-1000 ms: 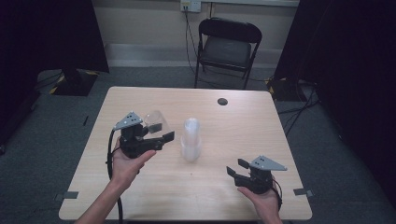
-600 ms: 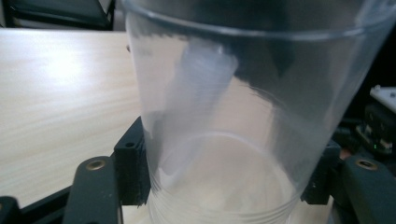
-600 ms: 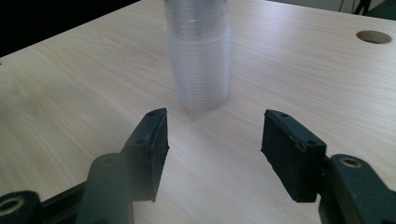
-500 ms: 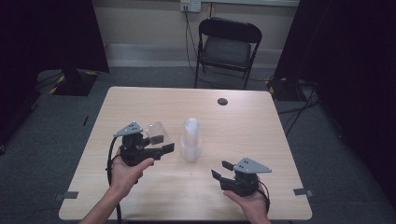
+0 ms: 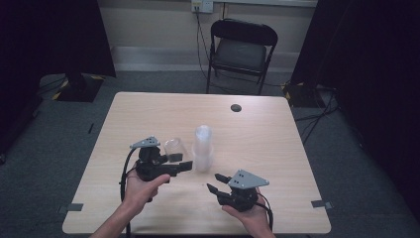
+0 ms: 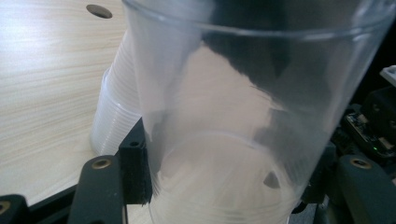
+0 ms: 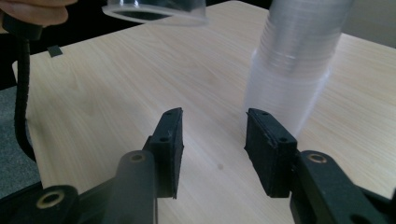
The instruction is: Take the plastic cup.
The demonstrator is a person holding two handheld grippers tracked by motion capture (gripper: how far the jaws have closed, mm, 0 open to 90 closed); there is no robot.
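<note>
While the right gripper (image 5: 214, 183) sits low at the near edge of the table (image 5: 277, 163), its jaws stand apart on nothing, aimed toward the stack (image 5: 202, 148) of clear cups. Left gripper (image 5: 181, 166) a little farther in, jaws clamped on a single cup (image 5: 174, 148), held mouth-down above the wood just left of the stack. Cup wall sits between the pads (image 6: 135, 172). Stack upright mid-table. Small dark disc (image 5: 236, 107) beyond it; chair (image 5: 240, 52) past the far edge. Judgement: one cup is off the stack and not yet set down; the rest of the stack is untouched.
</note>
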